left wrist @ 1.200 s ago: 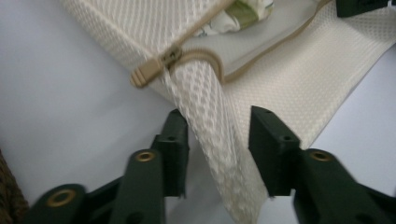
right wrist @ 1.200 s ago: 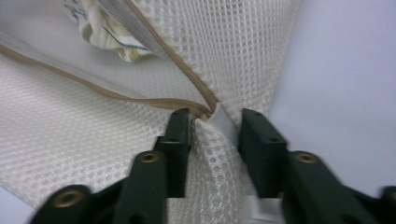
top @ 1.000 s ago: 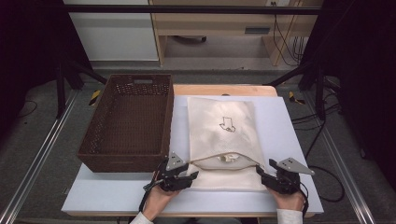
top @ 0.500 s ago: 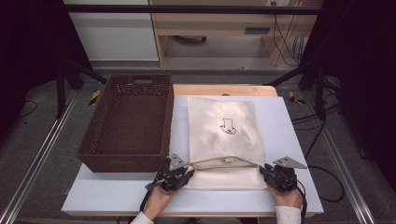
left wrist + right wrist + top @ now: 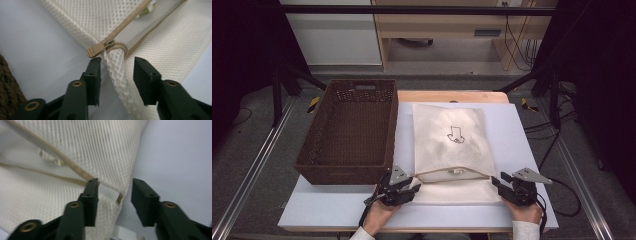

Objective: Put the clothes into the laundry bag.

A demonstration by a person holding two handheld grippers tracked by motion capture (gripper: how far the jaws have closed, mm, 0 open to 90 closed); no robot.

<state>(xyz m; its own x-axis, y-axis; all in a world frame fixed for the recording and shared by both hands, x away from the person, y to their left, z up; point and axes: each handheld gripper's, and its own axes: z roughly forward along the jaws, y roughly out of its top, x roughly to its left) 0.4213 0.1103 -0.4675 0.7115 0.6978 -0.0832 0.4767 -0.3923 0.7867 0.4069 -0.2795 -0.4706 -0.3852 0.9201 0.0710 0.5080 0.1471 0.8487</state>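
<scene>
At the counter's (image 5: 522, 135) near edge, both grippers' fingers, just reopened, straddle the mesh bag's (image 5: 452, 145) corners ungripped; left gripper (image 5: 408, 186) should pinch beside the zipper pull (image 5: 98, 49); right gripper (image 5: 502, 182) the opposite corner.

A cream mesh zip-up laundry bag (image 5: 452, 145) lies on the white table (image 5: 332, 210), between the left gripper (image 5: 404, 186) and right gripper (image 5: 507, 185). A brown woven plastic basket (image 5: 349, 132) stands beyond the left gripper, beside the bag.
</scene>
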